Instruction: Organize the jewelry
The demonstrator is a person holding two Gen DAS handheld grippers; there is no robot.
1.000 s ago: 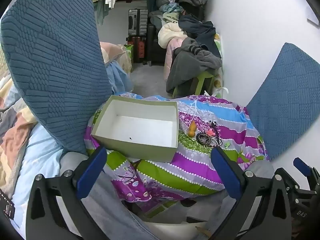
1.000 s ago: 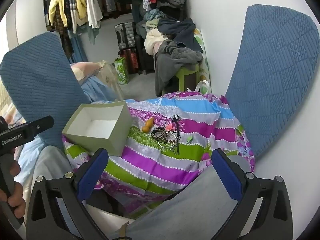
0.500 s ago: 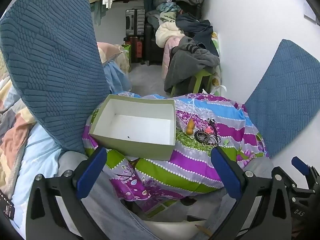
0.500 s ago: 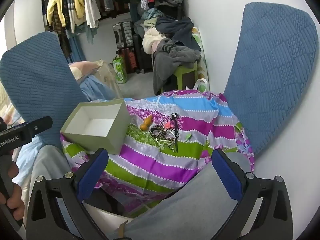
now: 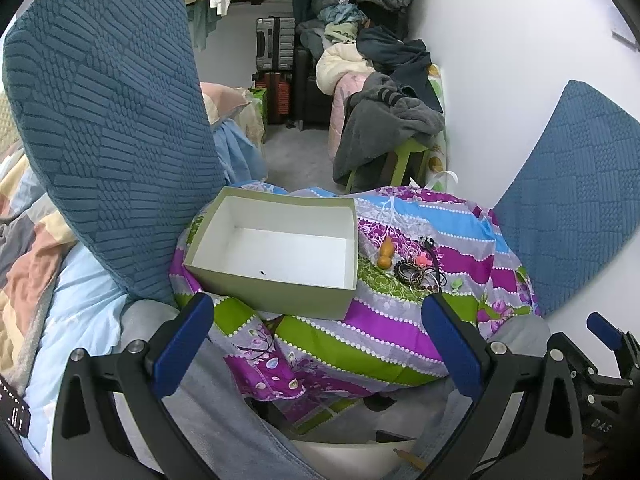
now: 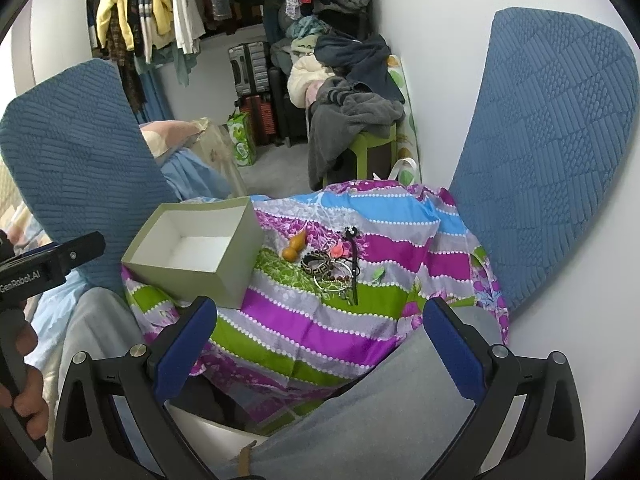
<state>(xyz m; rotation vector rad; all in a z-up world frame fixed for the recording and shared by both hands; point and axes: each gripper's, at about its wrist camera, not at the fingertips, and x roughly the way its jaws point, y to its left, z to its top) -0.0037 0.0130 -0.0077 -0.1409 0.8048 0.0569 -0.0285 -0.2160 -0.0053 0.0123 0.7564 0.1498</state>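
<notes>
An open grey-green box with a white inside sits on a striped floral cloth; it also shows in the right wrist view. To its right lies a small pile of jewelry: bangles, a black cord, a pink piece and an orange gourd pendant. In the right wrist view the pile and the gourd lie ahead. My left gripper is open and empty, short of the box. My right gripper is open and empty, short of the pile.
Two blue textured cushions stand left and right of the cloth. A white wall is on the right. Beyond are a stool heaped with clothes, suitcases and hanging clothes. Grey trouser legs lie below the grippers.
Both cameras have shifted slightly; the box and jewelry sit a little lower and left in view. Both grippers stay open and nothing was touched.
</notes>
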